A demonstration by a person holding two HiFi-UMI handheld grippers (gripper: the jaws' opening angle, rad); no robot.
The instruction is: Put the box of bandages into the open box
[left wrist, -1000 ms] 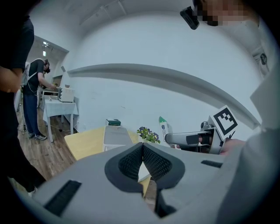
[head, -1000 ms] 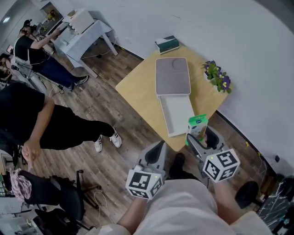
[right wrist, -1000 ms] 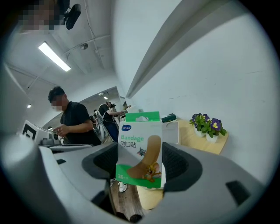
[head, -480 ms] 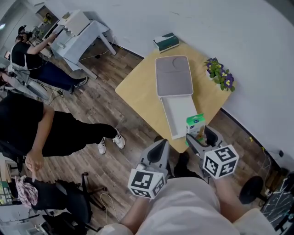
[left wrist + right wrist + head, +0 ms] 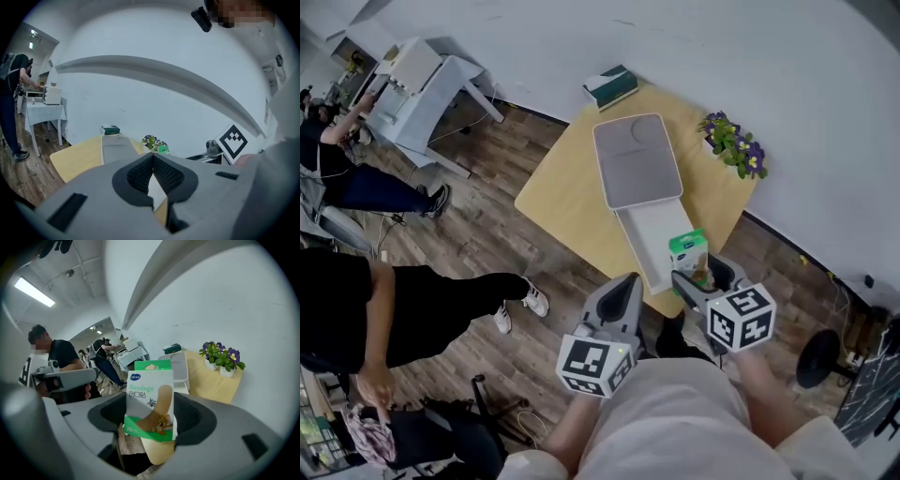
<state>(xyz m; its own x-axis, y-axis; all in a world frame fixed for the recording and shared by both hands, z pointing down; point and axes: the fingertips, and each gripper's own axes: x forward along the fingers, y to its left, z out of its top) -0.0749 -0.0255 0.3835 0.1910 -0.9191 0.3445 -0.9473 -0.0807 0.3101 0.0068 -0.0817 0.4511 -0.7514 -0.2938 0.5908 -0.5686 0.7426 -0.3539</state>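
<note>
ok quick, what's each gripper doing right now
left gripper: closed, nothing between the jaws
right gripper: closed on the box of bandages

left gripper point(image 5: 626, 284): jaws pressed together | right gripper point(image 5: 701, 274): jaws spread, clamped on bandage box point(image 5: 687, 250) | both angled forward-down

Glossy printed-card bandage box point(image 5: 149, 399) (matt pale wood table point(image 5: 565, 200))

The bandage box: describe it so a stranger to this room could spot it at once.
Find the yellow table by the white wall. At its near edge, beside the open white box, the right gripper holds the bandage box. It alone is a green-and-white carton picturing a plaster.
</note>
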